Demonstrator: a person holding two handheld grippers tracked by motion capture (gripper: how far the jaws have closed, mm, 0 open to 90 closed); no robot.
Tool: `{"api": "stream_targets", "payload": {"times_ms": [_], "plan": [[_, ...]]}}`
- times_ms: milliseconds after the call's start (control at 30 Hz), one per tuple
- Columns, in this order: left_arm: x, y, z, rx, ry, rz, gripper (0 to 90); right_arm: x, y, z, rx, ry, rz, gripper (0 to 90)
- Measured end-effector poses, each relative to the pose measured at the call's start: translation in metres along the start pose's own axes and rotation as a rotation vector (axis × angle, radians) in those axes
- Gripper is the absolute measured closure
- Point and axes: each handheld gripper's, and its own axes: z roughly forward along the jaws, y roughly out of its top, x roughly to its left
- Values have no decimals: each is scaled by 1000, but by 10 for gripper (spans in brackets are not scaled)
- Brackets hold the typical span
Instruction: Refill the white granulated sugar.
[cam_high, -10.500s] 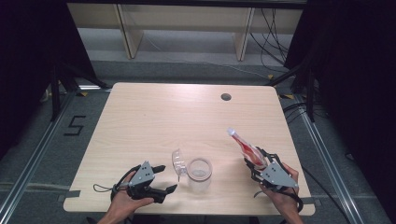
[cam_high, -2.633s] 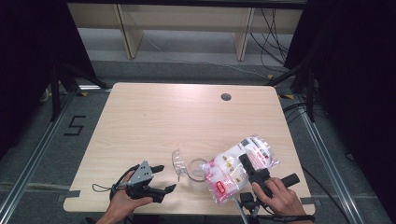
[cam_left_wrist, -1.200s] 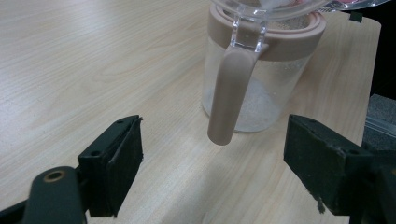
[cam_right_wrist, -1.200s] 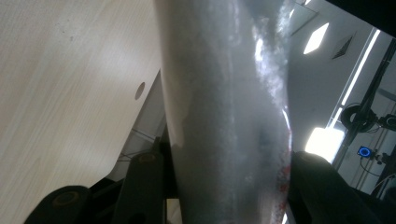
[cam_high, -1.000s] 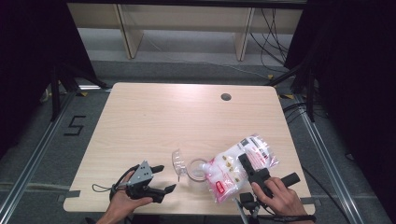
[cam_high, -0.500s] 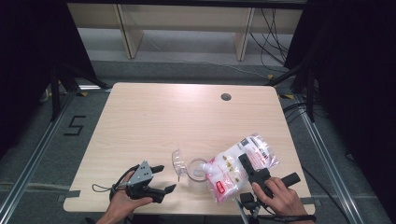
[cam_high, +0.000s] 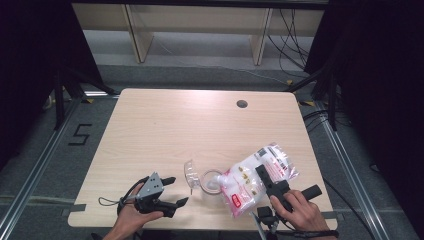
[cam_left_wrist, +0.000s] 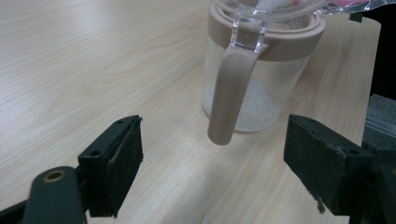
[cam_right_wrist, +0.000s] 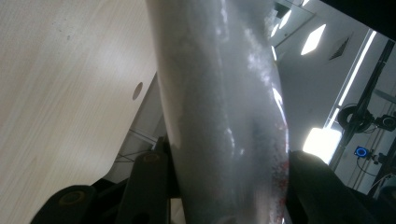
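A clear jar with a beige rim stands near the table's front edge, its clear lid flipped open to the left. In the left gripper view the jar shows a beige handle and white grains at its bottom. My right gripper is shut on a plastic bag of white grains, tipped with its low end at the jar's mouth. The bag runs up between the jaws of my right gripper. My left gripper rests open left of the jar; its jaws face the handle without touching it.
The wooden table has a round cable hole at the back right. Metal frame rails run along both sides on the floor, and a "5" marking lies at the left. Shelving stands behind the table.
Since the oldest frame my right gripper has brought the bag left and tipped it over the jar. Over the last second nothing has visibly moved.
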Motion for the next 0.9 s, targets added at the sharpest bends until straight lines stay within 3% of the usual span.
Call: {"api": "stream_targets", "payload": {"times_ms": [900], "plan": [[0, 0, 0, 0, 1, -1, 194, -1, -1, 0, -6, -8, -5, 663]]}}
